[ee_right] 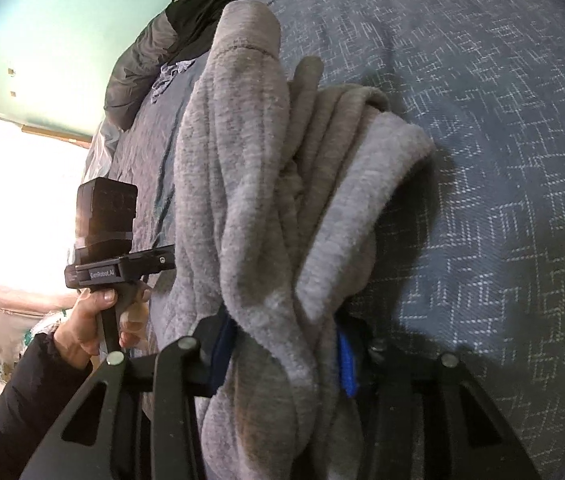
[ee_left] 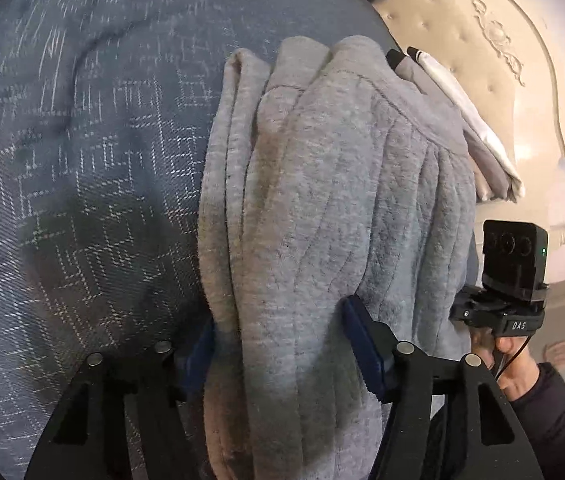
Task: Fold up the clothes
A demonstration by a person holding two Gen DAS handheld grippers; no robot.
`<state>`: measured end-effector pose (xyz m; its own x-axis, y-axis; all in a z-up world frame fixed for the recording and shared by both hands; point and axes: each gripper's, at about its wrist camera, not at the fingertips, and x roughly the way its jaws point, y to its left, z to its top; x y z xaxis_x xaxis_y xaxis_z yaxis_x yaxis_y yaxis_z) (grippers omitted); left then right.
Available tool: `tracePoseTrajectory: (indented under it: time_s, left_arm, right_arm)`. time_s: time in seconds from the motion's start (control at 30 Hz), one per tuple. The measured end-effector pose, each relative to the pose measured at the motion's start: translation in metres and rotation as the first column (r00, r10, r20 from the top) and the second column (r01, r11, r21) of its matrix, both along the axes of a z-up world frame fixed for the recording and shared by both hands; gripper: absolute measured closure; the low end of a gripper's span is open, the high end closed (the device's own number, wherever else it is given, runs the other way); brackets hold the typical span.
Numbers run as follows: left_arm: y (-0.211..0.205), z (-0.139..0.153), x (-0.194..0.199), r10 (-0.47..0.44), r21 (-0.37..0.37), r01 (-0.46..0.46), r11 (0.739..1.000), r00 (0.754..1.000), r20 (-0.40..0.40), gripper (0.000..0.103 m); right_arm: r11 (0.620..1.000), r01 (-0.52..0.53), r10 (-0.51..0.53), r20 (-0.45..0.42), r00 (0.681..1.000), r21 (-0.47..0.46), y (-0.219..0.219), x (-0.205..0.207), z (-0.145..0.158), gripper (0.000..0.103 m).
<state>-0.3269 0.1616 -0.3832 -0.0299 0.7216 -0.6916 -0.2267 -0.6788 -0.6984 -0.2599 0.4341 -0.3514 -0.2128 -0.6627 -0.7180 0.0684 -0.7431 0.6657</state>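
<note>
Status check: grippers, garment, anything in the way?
Left gripper and right gripper shut on grey garment, bunched over blue bedspread. Nothing blocking.

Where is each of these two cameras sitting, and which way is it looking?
Left wrist: on the left gripper, looking down along its jaws at the grey garment bunched between them on the blue bedspread; the right hand shows.
Right wrist: on the right gripper, looking down at the same garment; the left hand shows.
Shared: garment, bedspread, and each view catches the other gripper's handle.
</note>
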Motion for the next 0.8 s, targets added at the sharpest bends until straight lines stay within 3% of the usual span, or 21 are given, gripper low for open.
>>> tracePoseTrajectory:
  time_s: [0.13, 0.27, 0.6, 0.8]
  left_arm:
    - [-0.002, 0.007, 0.004, -0.006, 0.027, 0.007, 1.0, 1.0, -0.017, 0.063]
    - [-0.001, 0.019, 0.007, -0.009, 0.013, 0.009, 1.0, 0.999, -0.047, 0.072]
    - [0.015, 0.085, 0.017, -0.001, 0.052, 0.007, 0.999, 0.992, -0.125, 0.075]
    - [0.015, 0.12, 0.01, 0.0, 0.069, 0.012, 0.998, 0.985, -0.173, 0.075]
  right_arm:
    - [1.0, -0.011, 0.011, -0.035, 0.999, -0.004, 0.002, 0.004, 0.011, 0.066]
    - [1.0, -0.029, 0.028, -0.081, 0.996, -0.01, 0.003, 0.007, 0.026, 0.07]
    - [0.998, -0.047, 0.041, -0.169, 0.985, -0.031, 0.008, 0.005, 0.075, 0.072]
    - [0.998, -0.067, 0.062, -0.226, 0.972, -0.014, 0.027, 0.006, 0.124, 0.072]
